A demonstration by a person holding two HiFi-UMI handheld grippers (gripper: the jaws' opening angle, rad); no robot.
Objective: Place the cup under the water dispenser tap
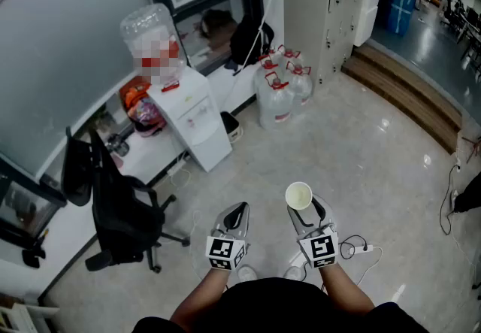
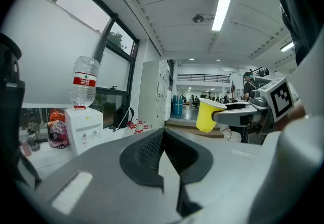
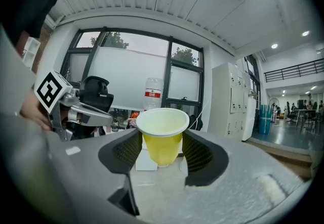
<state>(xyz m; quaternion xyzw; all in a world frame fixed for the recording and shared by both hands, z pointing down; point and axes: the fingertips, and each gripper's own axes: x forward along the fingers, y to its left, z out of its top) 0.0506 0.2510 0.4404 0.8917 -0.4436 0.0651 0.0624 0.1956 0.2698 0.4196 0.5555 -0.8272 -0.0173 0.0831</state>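
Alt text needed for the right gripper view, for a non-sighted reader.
The right tongs grip an upright yellow cup by its sides. Behind it stands a white water dispenser with an upturned bottle, before windows; the left tongs show at left.

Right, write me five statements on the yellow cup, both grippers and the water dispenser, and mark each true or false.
1. The yellow plastic cup stands upright, clamped in the right gripper. True.
2. The left gripper holds a second cup. False: its jaws are together on nothing.
3. The cup sits under the tap of the white box-shaped water dispenser. False: it is held in the air, well apart from the dispenser.
4. A clear upturned bottle with a red label tops the dispenser. True.
5. The black office chair stands right of the dispenser in the head view. False: it stands left of it.
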